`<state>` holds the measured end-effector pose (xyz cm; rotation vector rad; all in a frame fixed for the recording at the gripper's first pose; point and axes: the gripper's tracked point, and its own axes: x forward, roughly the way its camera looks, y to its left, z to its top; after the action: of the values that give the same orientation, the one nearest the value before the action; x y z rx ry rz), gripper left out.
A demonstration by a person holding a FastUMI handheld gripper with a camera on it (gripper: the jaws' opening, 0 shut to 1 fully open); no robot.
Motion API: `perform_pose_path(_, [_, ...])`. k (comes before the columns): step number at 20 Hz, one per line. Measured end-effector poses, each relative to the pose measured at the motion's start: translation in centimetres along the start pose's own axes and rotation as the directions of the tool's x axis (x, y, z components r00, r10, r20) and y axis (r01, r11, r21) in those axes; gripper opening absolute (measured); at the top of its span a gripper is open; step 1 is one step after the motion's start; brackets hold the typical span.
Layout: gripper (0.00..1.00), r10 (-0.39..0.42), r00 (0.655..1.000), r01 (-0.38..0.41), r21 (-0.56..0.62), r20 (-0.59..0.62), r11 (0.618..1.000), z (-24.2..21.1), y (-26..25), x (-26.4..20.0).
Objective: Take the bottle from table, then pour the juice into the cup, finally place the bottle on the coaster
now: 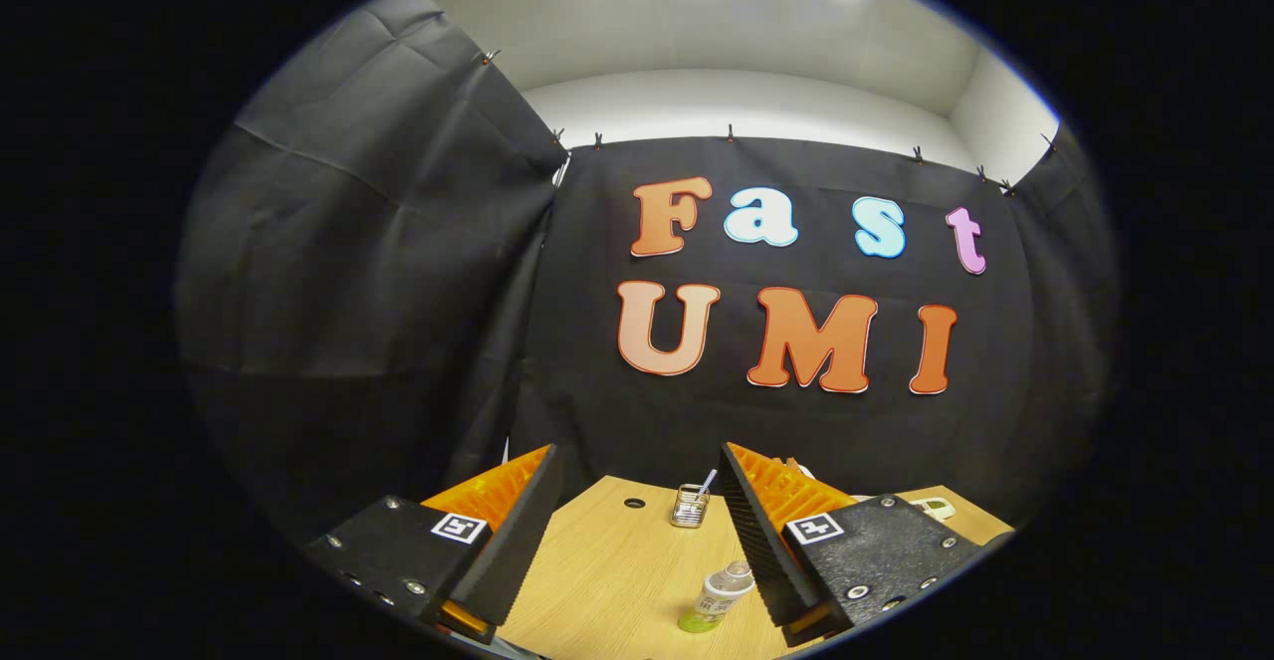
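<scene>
bottle [719, 595] on table [617, 580] (between jaws), cup [689, 506] beyond

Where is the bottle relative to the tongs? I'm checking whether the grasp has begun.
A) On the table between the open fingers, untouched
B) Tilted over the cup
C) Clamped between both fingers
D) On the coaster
A: the bottle stands on the table between the open tongs, near one finger, not clamped.
</scene>
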<state>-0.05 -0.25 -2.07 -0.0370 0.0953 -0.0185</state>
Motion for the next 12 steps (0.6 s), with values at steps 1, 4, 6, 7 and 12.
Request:
perform_pose_path(1, [0.94,-0.008,1.000,0.008,0.011,-0.003,1.000,0.0,-0.3,0.0])
perform_pose_path(4, [0.93,-0.036,0.999,0.036,0.052,-0.002,0.998,0.3,-1.5,-0.2])
perform_pose_path(6, [0.94,-0.062,0.998,0.061,0.068,0.001,0.996,0.6,-2.5,-0.4])
perform_pose_path(7, [0.94,-0.079,0.997,0.079,0.066,0.003,0.995,0.7,-3.2,-0.5])
perform_pose_path(12, [0.94,-0.181,0.982,0.182,0.007,-0.045,0.983,-0.8,-5.5,-1.0])
